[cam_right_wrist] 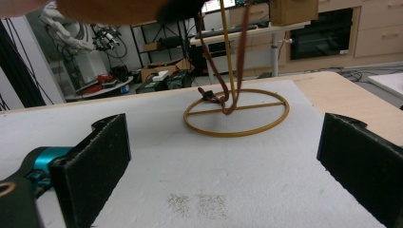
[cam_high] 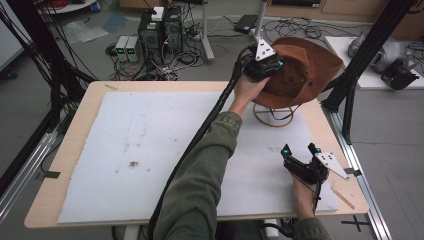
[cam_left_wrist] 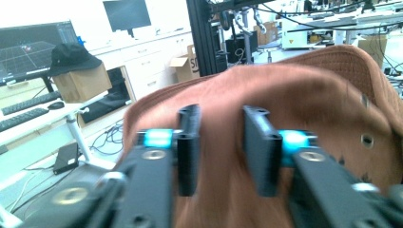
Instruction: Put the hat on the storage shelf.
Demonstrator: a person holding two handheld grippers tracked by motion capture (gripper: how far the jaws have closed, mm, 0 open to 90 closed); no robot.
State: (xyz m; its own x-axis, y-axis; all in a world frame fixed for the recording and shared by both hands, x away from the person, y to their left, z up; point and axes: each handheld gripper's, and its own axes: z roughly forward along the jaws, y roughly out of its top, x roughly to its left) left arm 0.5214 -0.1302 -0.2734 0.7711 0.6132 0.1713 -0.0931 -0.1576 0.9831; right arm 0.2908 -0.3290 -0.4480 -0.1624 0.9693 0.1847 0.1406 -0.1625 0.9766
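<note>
Up near the table's far right corner: a brown hat [cam_high: 305, 70] perched on a gold wire stand [cam_high: 274, 116], its ring base resting on the white mat [cam_high: 150, 150] that covers most of the wooden table [cam_high: 75, 130]. Reaching across from the near edge, a green-sleeved arm with the left gripper [cam_high: 267, 67] up against the hat's near-left side, hand wrapped around the grip, black cable trailing back along the sleeve. Seen from the left gripper view: left gripper [cam_left_wrist: 221, 147] with its two black jaws parted by a narrow gap, brown fabric of the hat [cam_left_wrist: 285, 104] directly behind and between them; cannot tell whether any fabric is pinched, so clenched or released left undecided. Small eyelets visible on the hat's right side.

Close to the near right corner, resting low over the mat: right gripper [cam_high: 299, 160], held by the other hand, well apart from the stand. From the right gripper view: right gripper [cam_right_wrist: 223, 156] spread wide and released, nothing between the jaws, bare mat [cam_right_wrist: 247, 171] ahead, stand's ring base [cam_right_wrist: 236, 114] farther on, a brown cord [cam_right_wrist: 223, 71] dangling down to the ring's middle beside the upright rod.
</note>
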